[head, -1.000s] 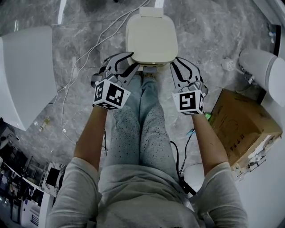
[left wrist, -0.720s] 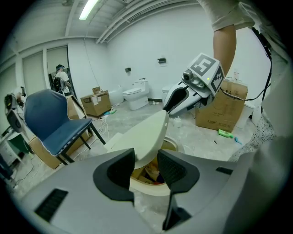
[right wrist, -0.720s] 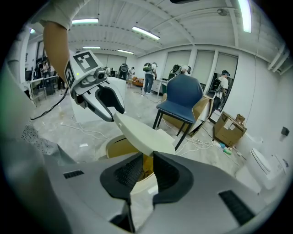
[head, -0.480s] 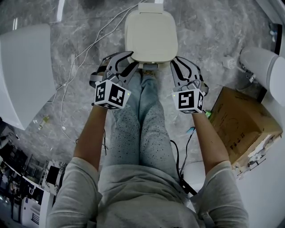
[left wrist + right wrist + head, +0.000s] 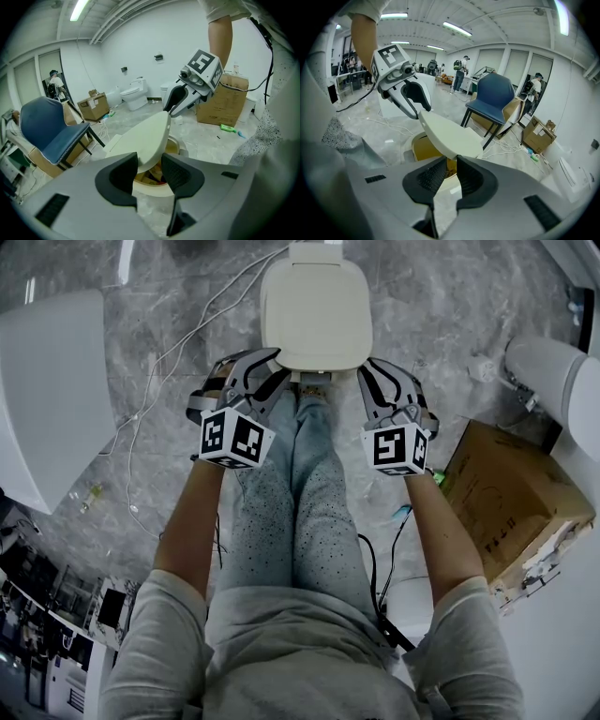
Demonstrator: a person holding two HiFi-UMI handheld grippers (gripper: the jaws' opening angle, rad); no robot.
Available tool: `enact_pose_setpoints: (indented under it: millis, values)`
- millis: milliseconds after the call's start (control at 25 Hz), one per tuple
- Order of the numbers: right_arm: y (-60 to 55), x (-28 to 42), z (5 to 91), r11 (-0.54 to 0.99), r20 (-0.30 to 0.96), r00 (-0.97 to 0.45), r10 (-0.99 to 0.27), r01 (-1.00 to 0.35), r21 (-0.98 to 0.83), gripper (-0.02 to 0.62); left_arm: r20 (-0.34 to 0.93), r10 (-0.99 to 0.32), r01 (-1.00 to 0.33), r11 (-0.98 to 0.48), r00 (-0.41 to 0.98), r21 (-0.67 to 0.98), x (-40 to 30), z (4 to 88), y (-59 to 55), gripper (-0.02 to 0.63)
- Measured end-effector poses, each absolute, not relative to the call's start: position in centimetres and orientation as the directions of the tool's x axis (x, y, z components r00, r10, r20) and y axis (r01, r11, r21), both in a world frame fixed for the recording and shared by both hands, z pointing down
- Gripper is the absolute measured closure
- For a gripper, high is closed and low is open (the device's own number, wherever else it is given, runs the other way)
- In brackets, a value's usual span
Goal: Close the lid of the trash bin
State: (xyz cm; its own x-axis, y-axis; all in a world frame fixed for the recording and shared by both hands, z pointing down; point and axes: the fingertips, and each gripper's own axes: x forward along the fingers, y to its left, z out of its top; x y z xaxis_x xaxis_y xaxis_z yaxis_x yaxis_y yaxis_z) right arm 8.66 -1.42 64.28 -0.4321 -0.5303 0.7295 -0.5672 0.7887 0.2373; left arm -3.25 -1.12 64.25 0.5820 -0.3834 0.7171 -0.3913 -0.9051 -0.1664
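Observation:
The trash bin's cream lid (image 5: 317, 310) lies at the top middle of the head view. In both gripper views the lid (image 5: 145, 136) (image 5: 450, 133) stands tilted up over the bin's yellowish inside (image 5: 424, 147). My left gripper (image 5: 281, 367) is at the lid's front left corner, open, and the lid's lower edge shows in the gap of the left gripper (image 5: 150, 168). My right gripper (image 5: 366, 373) is at the front right corner. A narrow gap is left between the jaws of the right gripper (image 5: 451, 171), with the lid's rim just past the tips.
The person's legs (image 5: 300, 502) run straight to the bin's front. A cardboard box (image 5: 511, 498) stands at the right, a white panel (image 5: 52, 390) at the left, and cables (image 5: 159, 381) trail over the grey floor. A blue chair (image 5: 494, 96) stands behind the bin.
Both grippers and the bin have hardly shifted in the head view; the lid sits slightly higher in the picture. Neither gripper's opening has visibly changed.

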Motion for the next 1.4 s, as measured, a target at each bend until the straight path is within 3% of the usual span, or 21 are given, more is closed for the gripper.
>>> enact_pose_setpoints:
  millis: [920, 1400]
  values:
    - [1.0, 9.3, 70.1, 0.846, 0.851, -0.37, -0.373, -0.512, 0.148, 0.508, 0.796, -0.256, -0.346, -0.936, 0.549, -0.062, -2.7, 69.1, 1.1, 0.436]
    - [0.0, 8.8, 69.8, 0.826, 0.839, -0.379, -0.39, -0.547, 0.137, 0.508, 0.827, -0.209, -0.367, -0.93, 0.522, -0.003, -2.9, 71.4, 1.6, 0.436]
